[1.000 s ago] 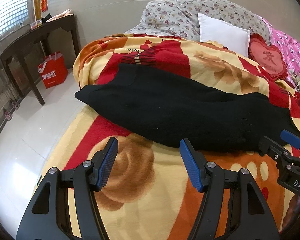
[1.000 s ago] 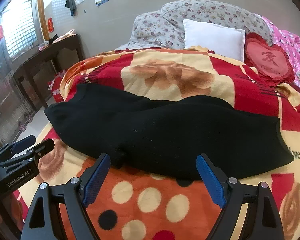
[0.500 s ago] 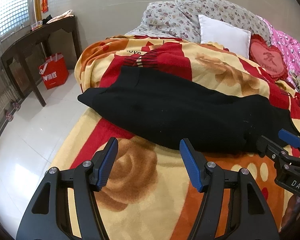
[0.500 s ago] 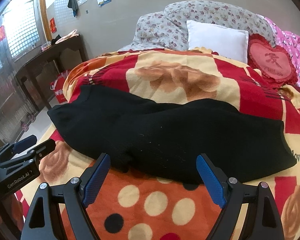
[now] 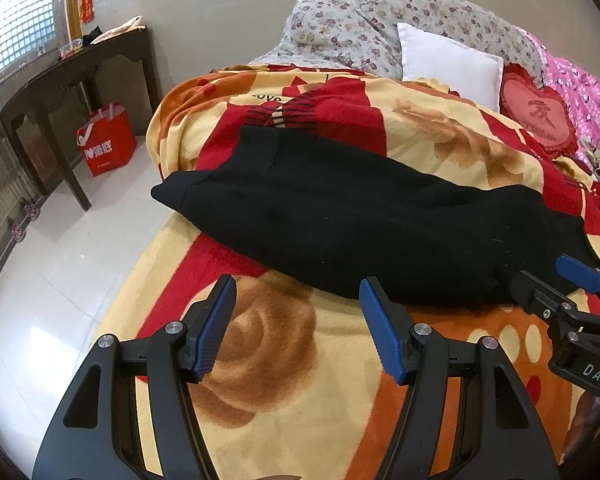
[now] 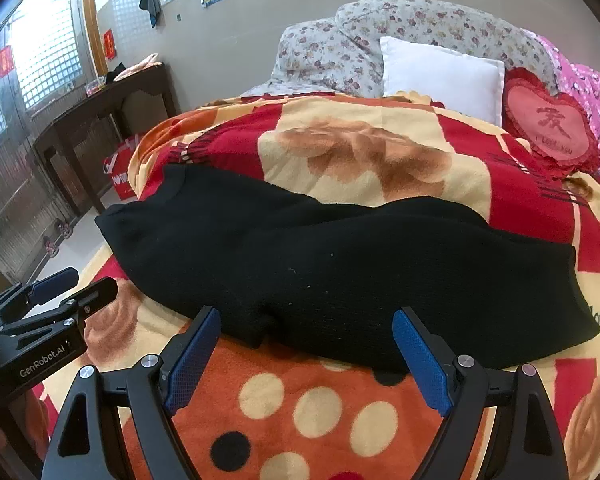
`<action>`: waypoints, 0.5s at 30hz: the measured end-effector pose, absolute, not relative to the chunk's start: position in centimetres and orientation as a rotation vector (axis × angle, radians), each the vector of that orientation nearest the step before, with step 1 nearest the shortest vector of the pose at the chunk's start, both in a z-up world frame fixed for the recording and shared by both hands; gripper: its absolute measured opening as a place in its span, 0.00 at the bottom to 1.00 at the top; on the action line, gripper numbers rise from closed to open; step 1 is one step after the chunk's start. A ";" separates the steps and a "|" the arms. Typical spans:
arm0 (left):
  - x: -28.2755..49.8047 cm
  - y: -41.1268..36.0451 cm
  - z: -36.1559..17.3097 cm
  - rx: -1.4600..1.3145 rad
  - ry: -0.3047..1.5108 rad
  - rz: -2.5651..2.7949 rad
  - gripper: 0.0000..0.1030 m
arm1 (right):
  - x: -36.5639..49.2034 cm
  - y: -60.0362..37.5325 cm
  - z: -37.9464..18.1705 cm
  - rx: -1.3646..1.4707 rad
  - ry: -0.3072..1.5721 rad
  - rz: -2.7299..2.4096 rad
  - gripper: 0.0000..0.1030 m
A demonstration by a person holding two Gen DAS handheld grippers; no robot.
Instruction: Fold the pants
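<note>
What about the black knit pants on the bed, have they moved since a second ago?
No. The black knit pants lie where they were on the red and yellow flowered blanket, left tip still at its edge.

Both tools are built from black plastic. On the left gripper (image 5: pixel 298 328), two curved black fingers (image 5: pixel 216 328) are seen, each lined with a ribbed blue pad and fixed with round silver screws. The right gripper (image 6: pixel 306 358) is made in the same way. White letters "GenRobot.AI" are printed on the left body, and "DAS" is read on the right one.
</note>
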State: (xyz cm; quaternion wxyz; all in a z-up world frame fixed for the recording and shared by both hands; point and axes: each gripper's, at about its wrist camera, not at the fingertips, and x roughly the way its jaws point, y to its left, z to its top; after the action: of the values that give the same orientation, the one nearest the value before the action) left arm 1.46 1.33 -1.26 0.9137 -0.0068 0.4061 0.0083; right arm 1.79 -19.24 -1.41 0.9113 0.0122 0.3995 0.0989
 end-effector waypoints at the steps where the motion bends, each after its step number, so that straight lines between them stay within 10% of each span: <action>1: 1.5 1.4 -1.3 -0.017 0.839 0.017 0.62 | 1.8 -19.3 -1.4 0.029 0.822 0.206 0.85; 15: 1.6 1.2 -1.8 -0.016 0.854 0.022 0.62 | 1.9 -18.8 -1.5 0.027 0.832 0.245 0.85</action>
State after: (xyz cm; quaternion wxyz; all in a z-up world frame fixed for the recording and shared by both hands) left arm 1.65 1.21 -1.84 0.9101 -0.0080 0.4142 0.0106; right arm 1.89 -18.81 -1.54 0.9073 0.0129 0.4031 0.1187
